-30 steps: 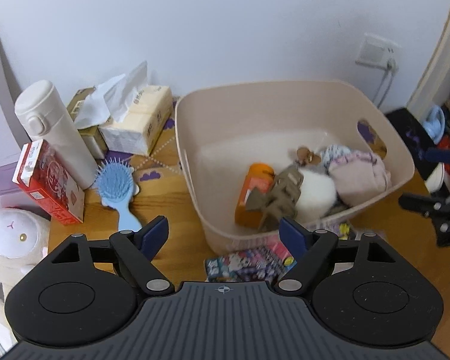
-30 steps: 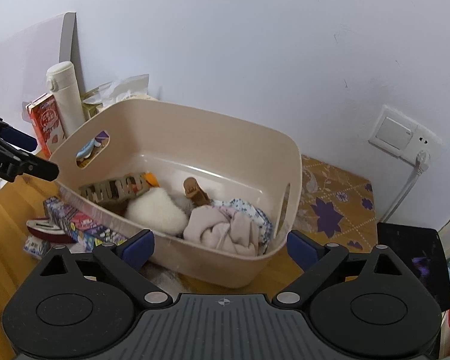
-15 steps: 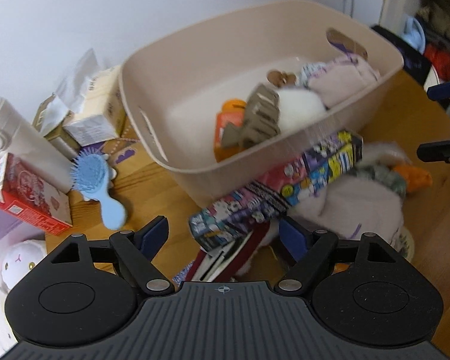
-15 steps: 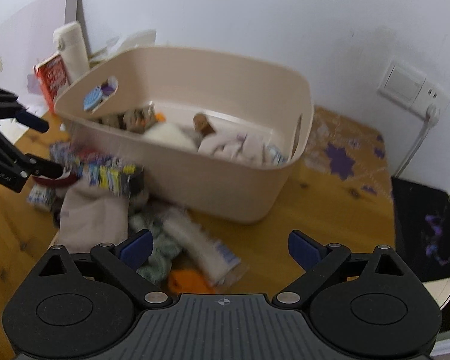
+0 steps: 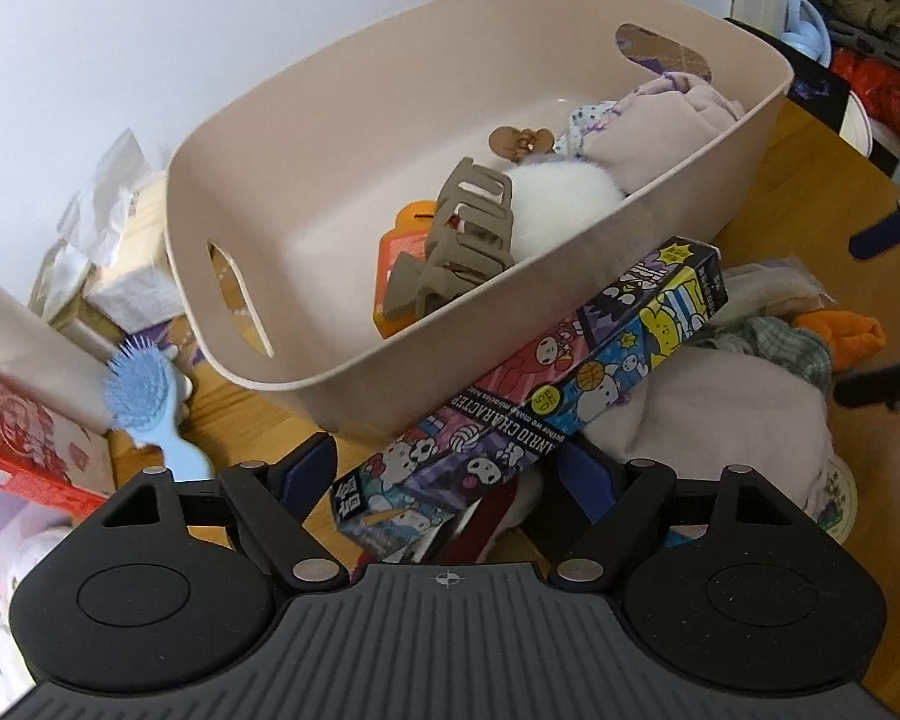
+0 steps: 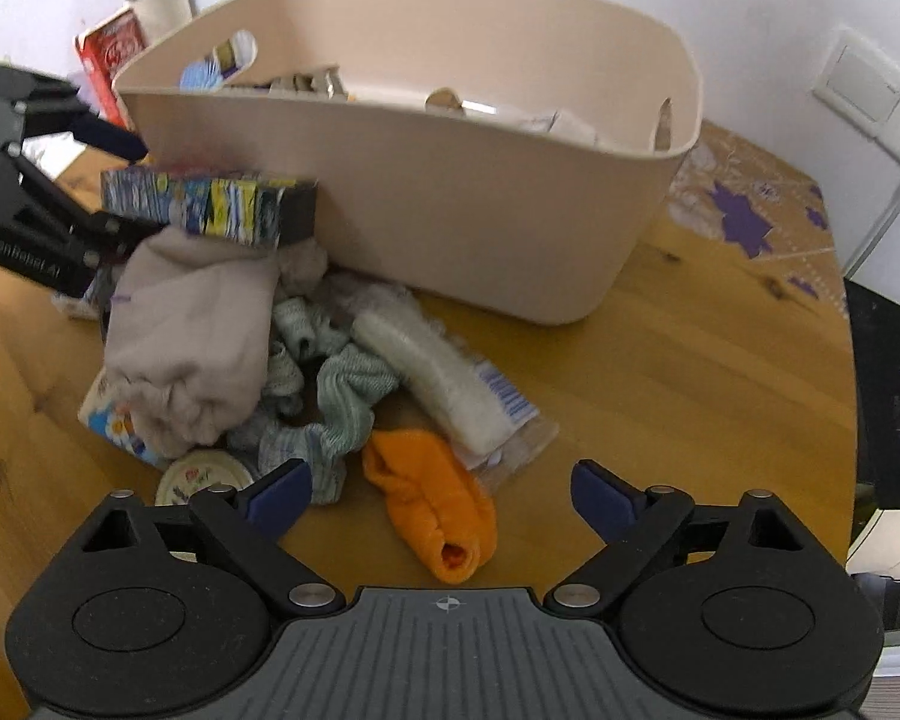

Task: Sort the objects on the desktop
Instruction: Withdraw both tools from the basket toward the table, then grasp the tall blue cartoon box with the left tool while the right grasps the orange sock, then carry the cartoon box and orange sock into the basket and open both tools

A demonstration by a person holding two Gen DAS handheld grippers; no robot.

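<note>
A beige plastic tub (image 5: 306,138) stands at the back of the wooden table (image 6: 690,372). In it lie a taupe claw hair clip (image 5: 459,240), a white fluffy ball (image 5: 561,207) and folded pale pink cloth (image 5: 660,126). A long cartoon-printed box (image 5: 546,384) leans against its front wall. Before it lie a heap of pale cloths (image 6: 198,330) and a rolled orange sock (image 6: 432,504). Left of the tub lies a blue hairbrush (image 5: 144,396).

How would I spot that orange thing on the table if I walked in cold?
Find the big beige tub on the wooden table. In front of it lies a heap of pale and greenish cloth. At the heap's near edge is the rolled orange sock, the only bright orange piece outside the tub.
</note>
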